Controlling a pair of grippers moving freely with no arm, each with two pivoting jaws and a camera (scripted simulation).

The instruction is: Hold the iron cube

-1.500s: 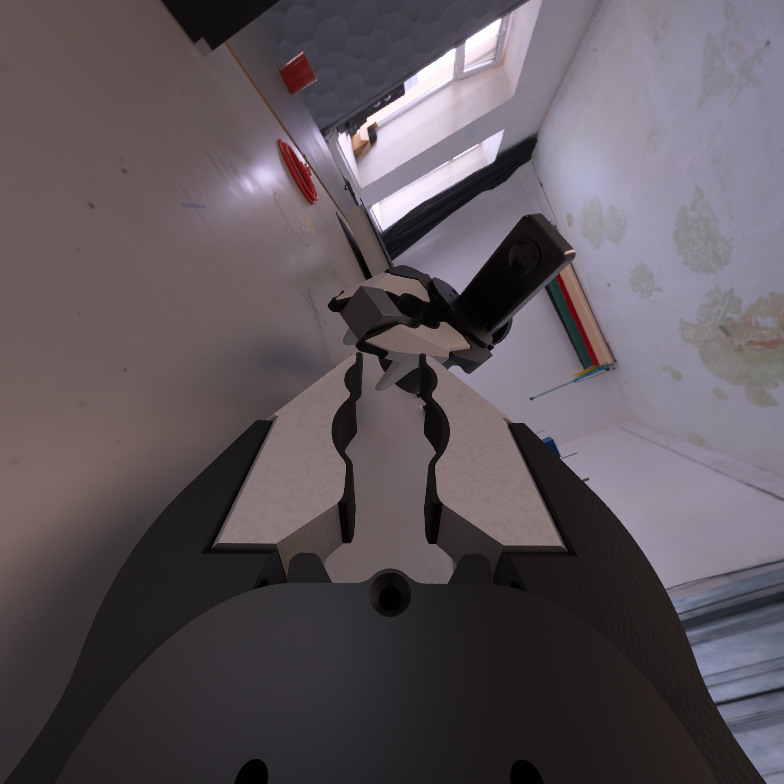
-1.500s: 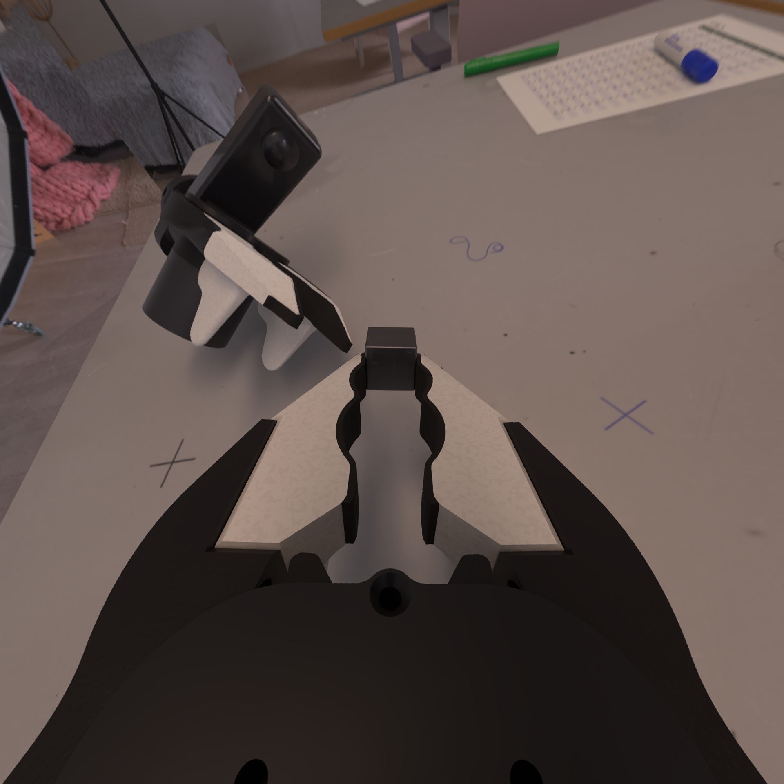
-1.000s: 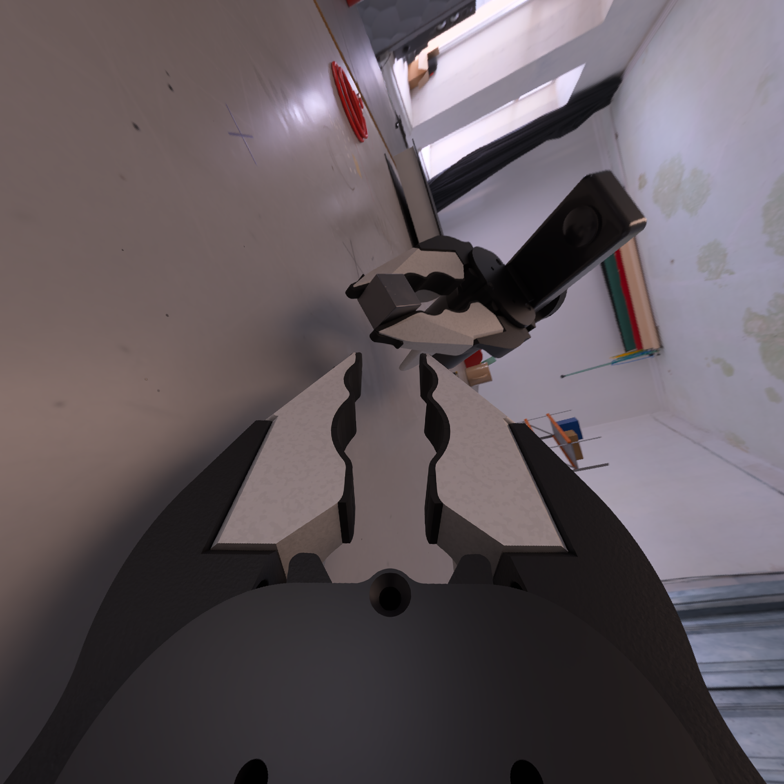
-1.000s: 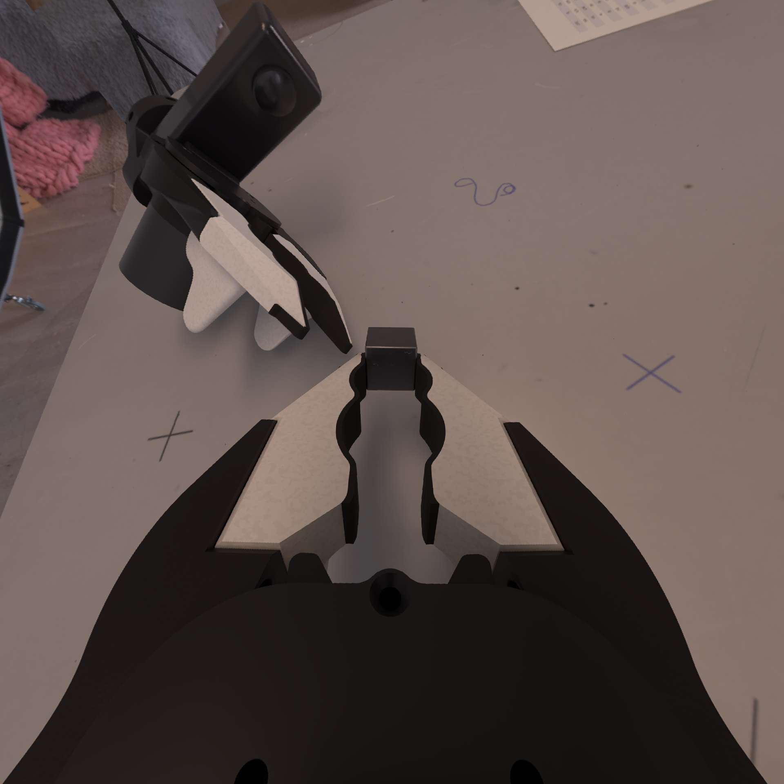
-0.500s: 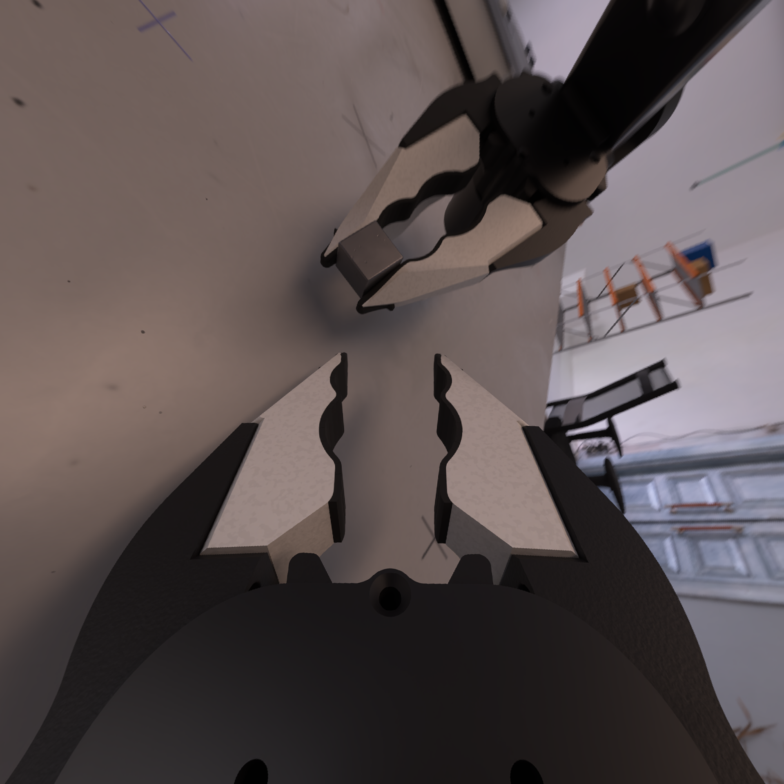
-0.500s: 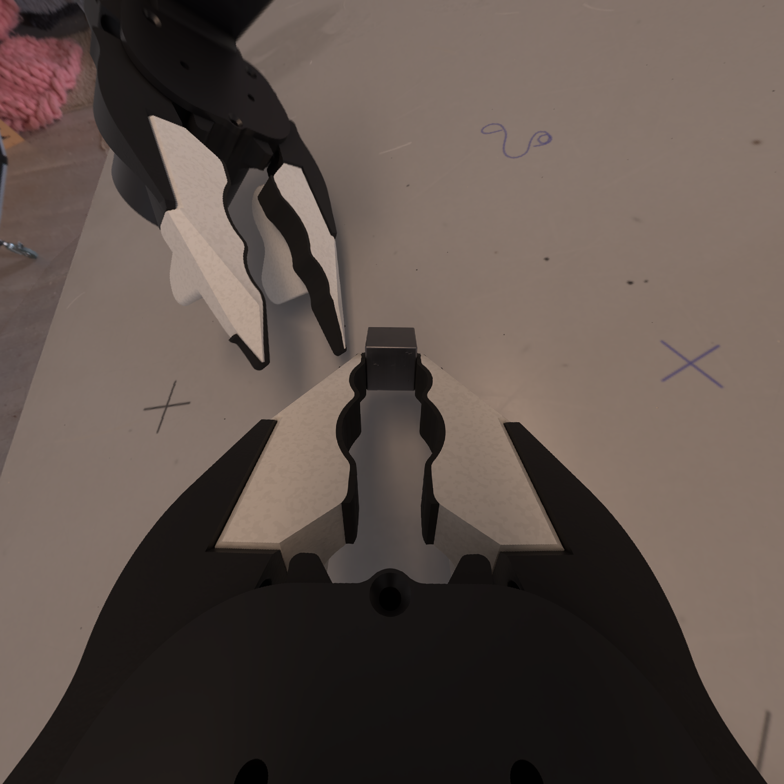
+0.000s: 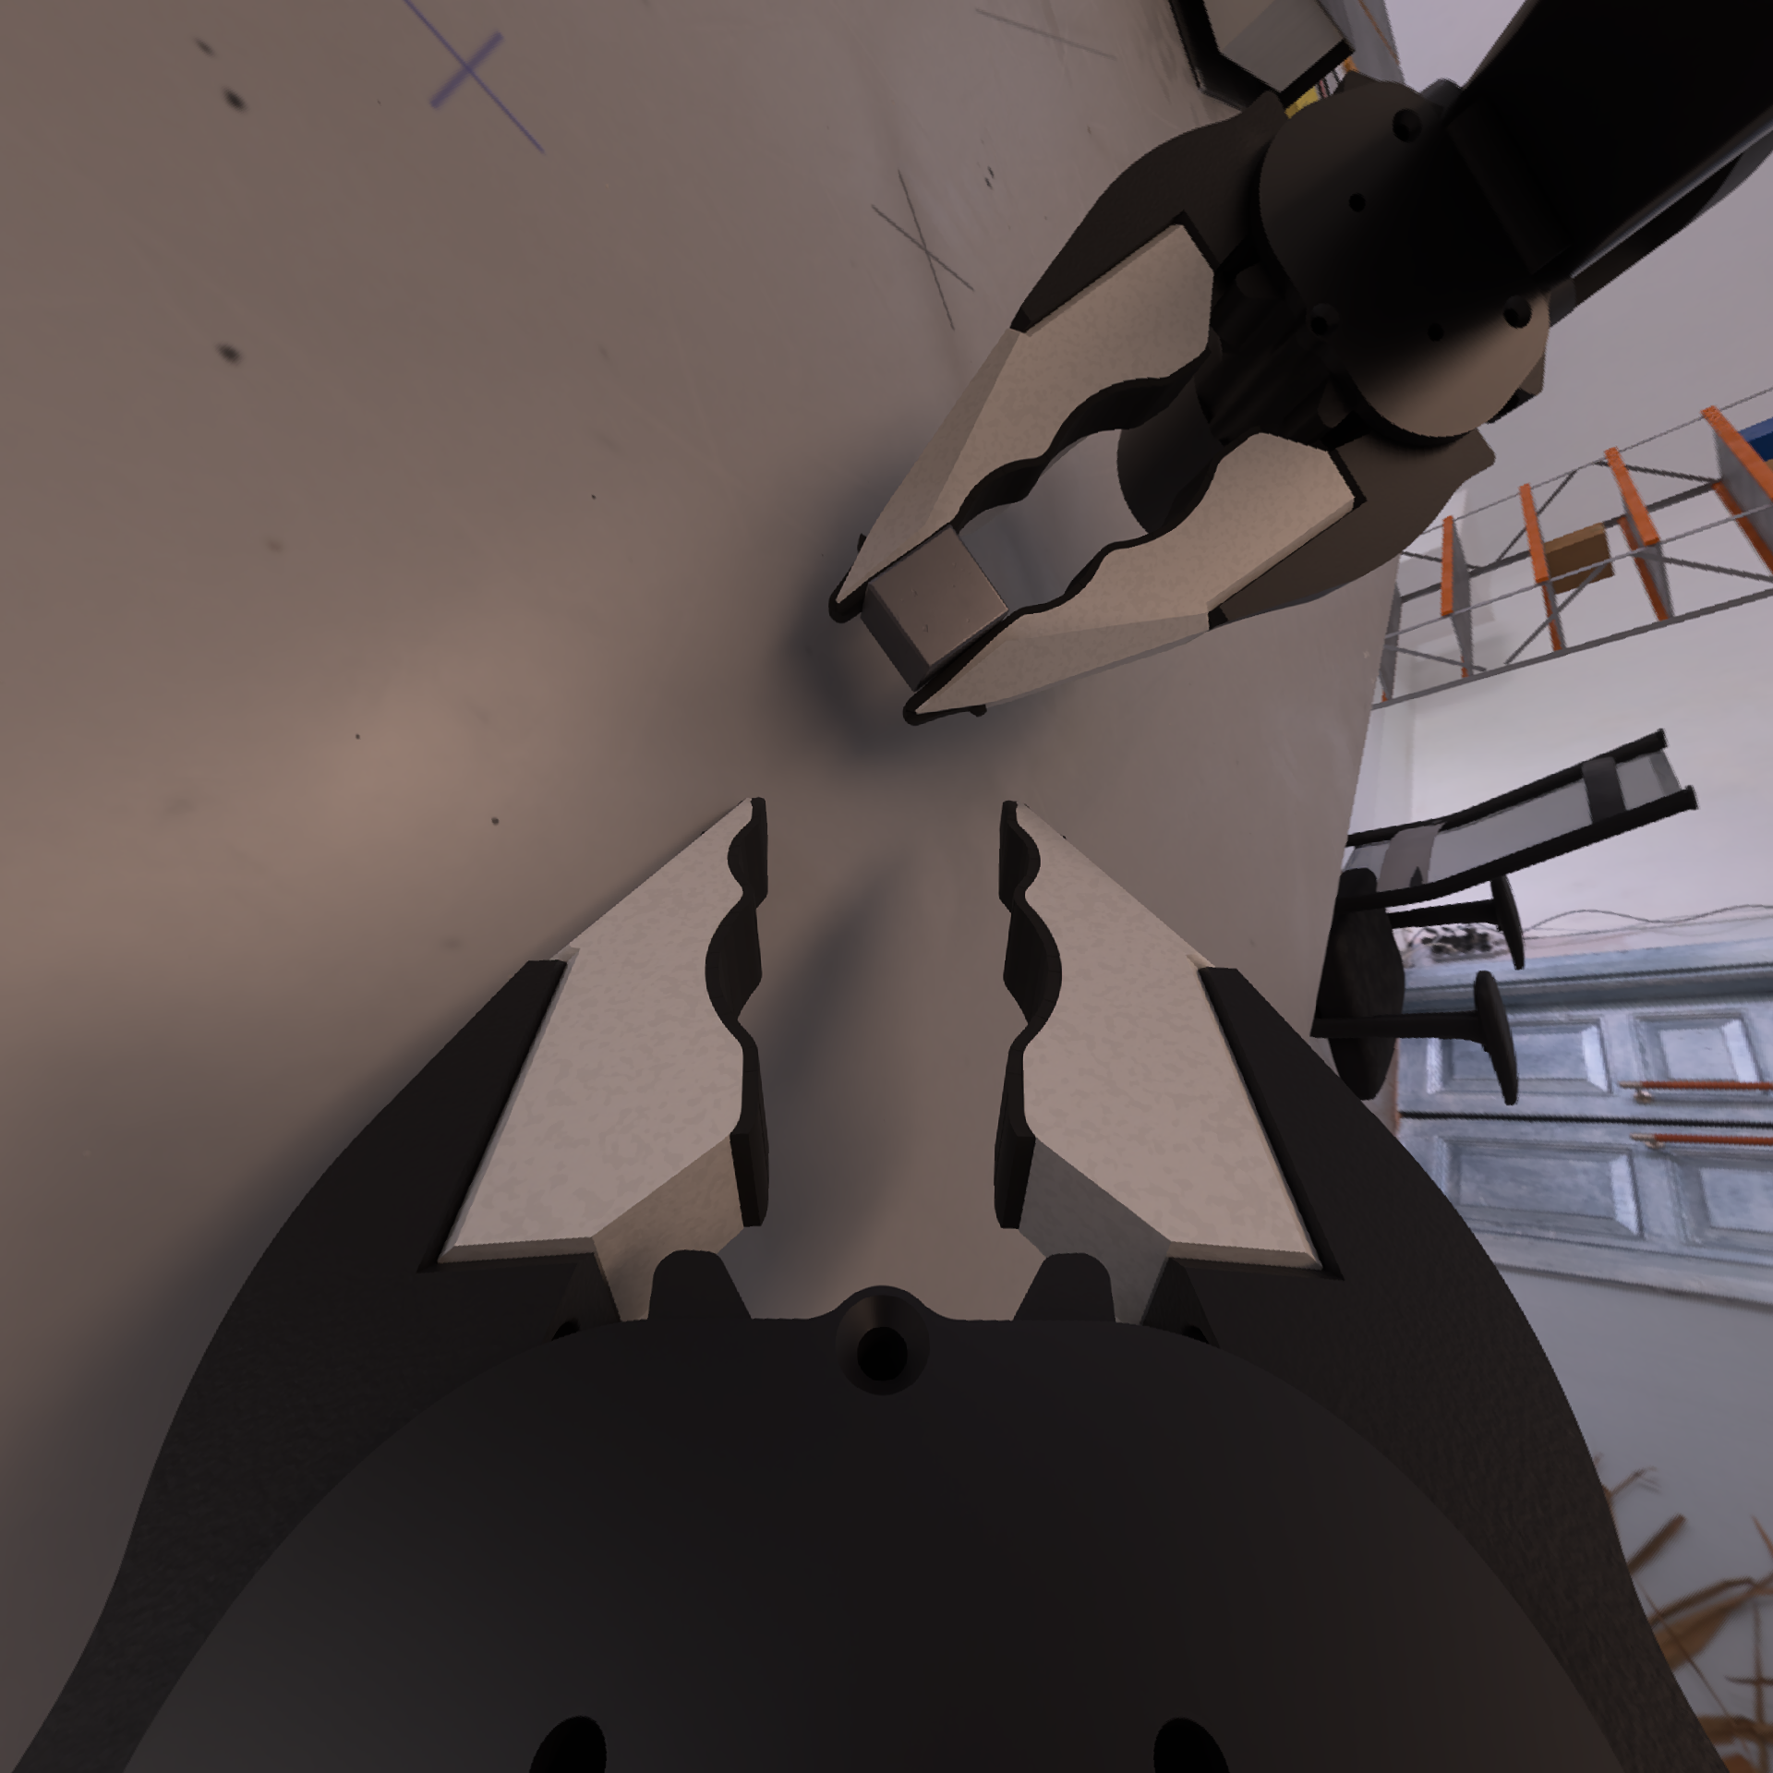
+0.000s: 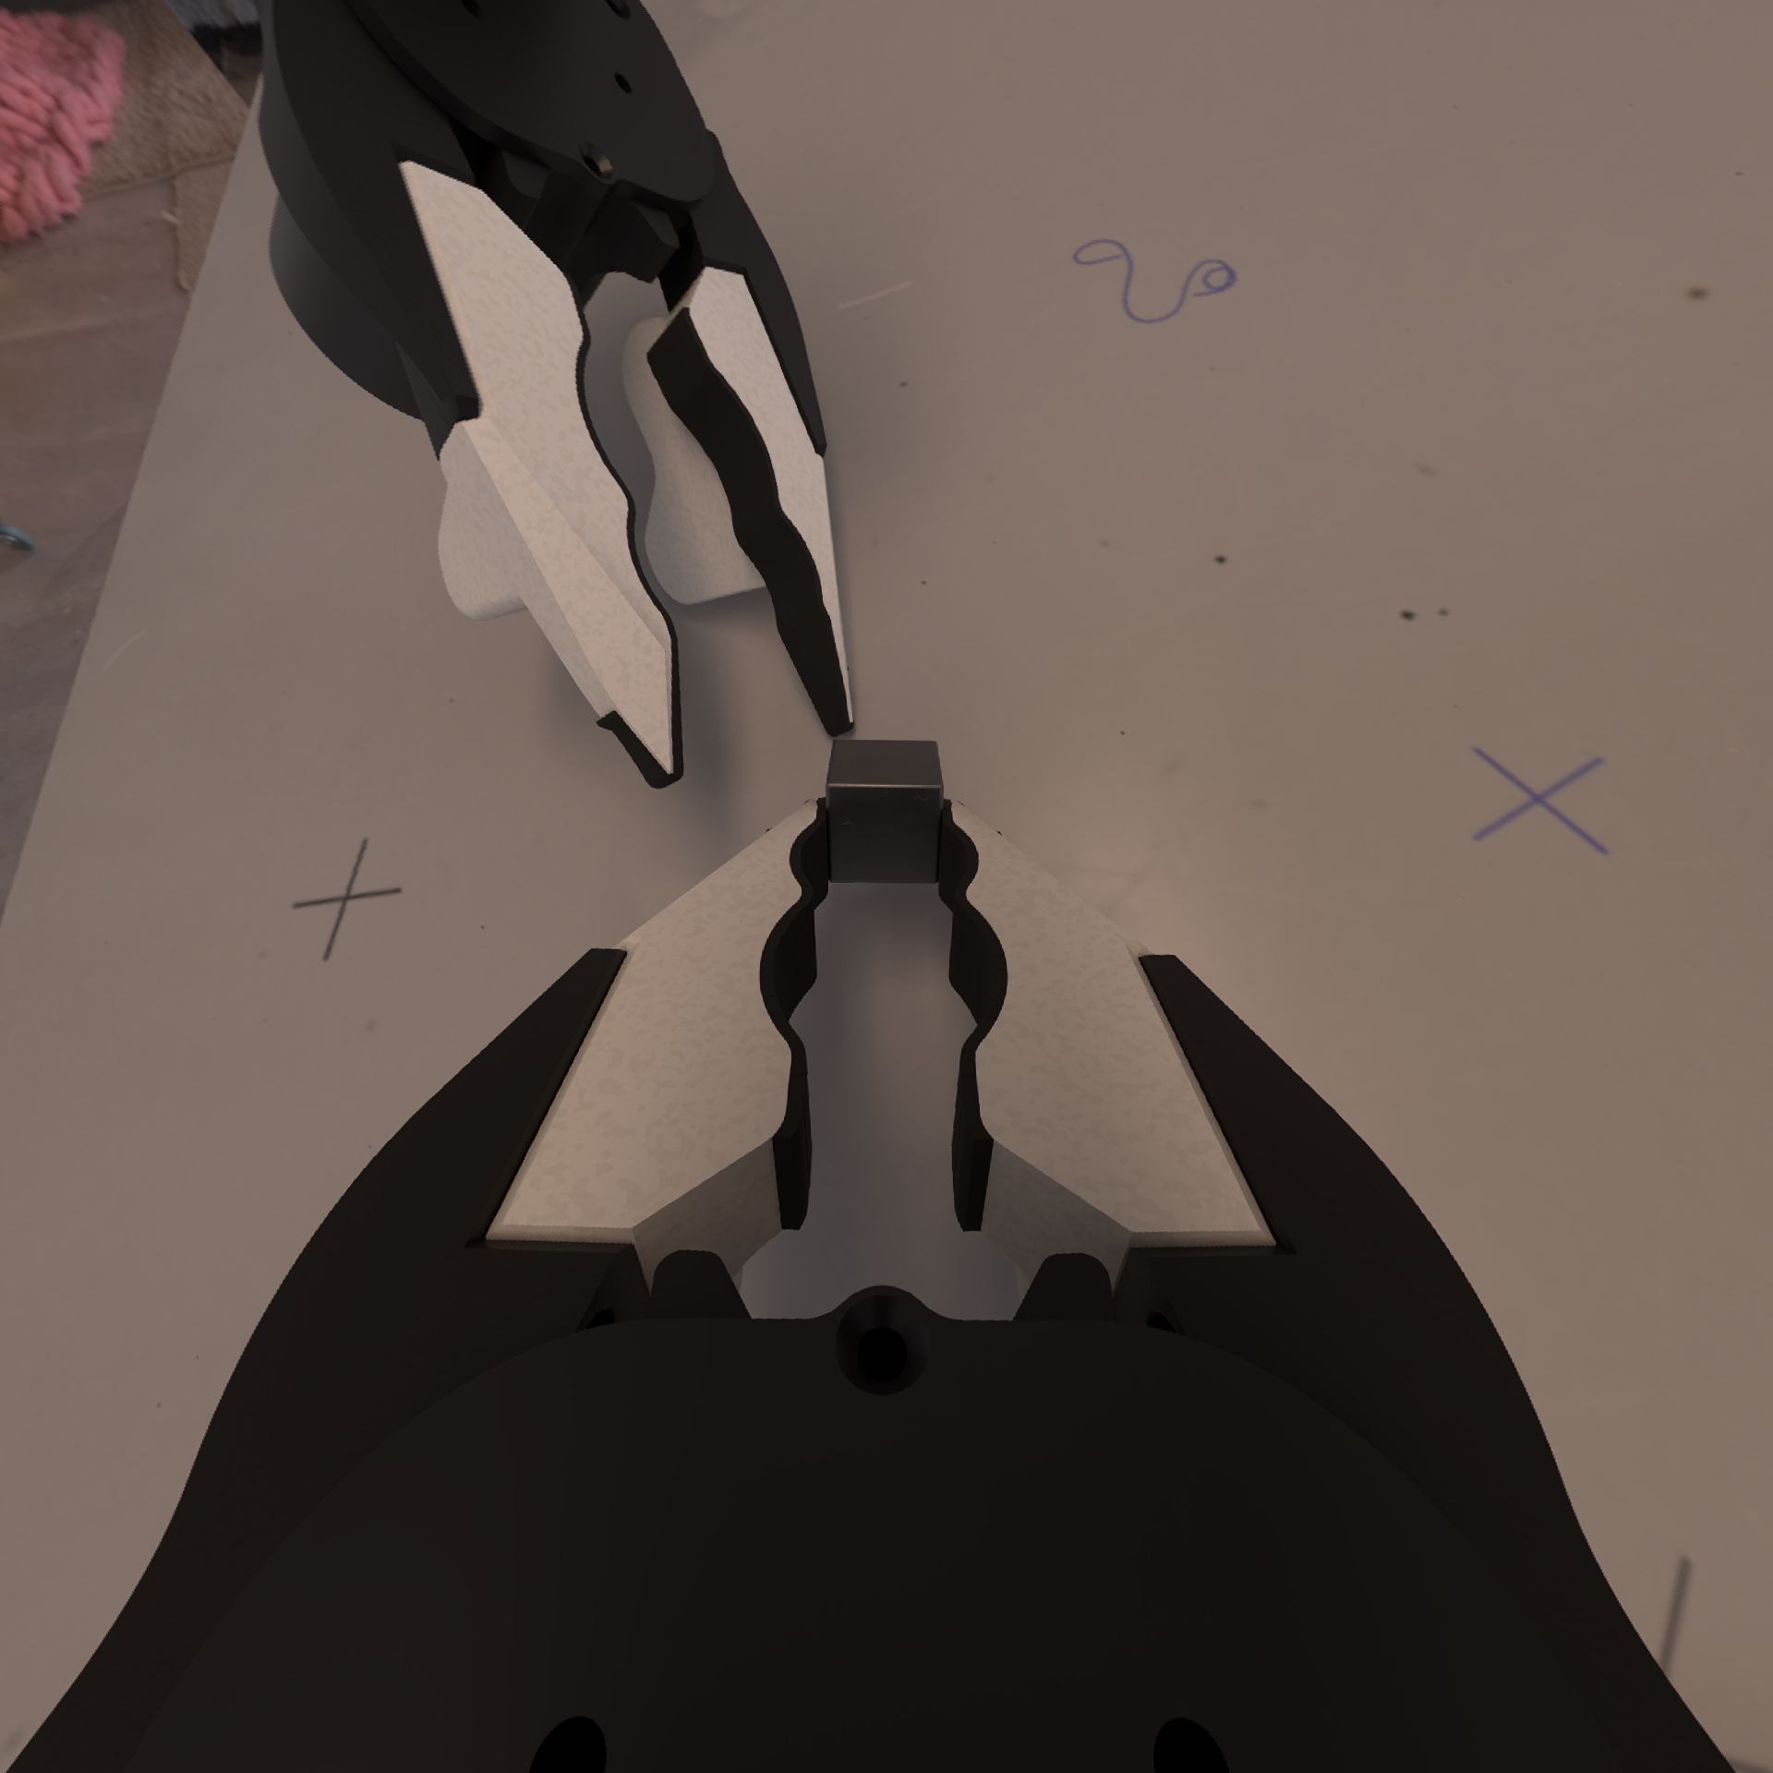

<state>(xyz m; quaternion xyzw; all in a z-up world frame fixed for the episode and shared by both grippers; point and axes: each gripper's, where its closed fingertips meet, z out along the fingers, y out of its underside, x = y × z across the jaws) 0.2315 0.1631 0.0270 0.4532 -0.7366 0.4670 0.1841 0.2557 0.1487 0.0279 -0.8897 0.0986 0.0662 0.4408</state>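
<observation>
Right gripper (image 8: 883, 815) fingers pinch the cube (image 8: 883, 811) at the very tips, one flat side on each pad. Dark metal cube, held just above the table (image 8: 1343, 480), soft shadow under it.

Left gripper (image 7: 883, 815) fingers spread, nothing between them, only bare table showing through the gap. In its own view the cube (image 7: 935, 600) sits at 12 to 1 o'clock from its tips, near but apart, with the right gripper (image 7: 921, 643) coming in from 2 o'clock.

From the right wrist view the left gripper (image 8: 748, 739) comes down from 11 o'clock. Its nearer fingertip (image 8: 835, 710) is just beside the cube's top far corner; can't tell if touching. Other fingertip (image 8: 652, 758) is off at 10 o'clock from the cube, clear of it. Nothing else stands between the two grippers.

Around, on the table: blue X (image 8: 1540, 801) at 3 o'clock of the cube, well apart; black cross (image 8: 345, 897) at 9 o'clock; blue squiggle (image 8: 1151, 283) at 1 o'clock, farther back; a few dark specks. Table edge runs down the left; past it, floor and a pink knit (image 8: 53, 125) at 10 o'clock.

Left wrist view also catches a blue X (image 7: 475, 82) at 11 o'clock, black cross (image 7: 921, 249) at 12, a rack with orange struts (image 7: 1583, 537) and blue panelled door (image 7: 1583, 1132) off the table at 3 o'clock.
</observation>
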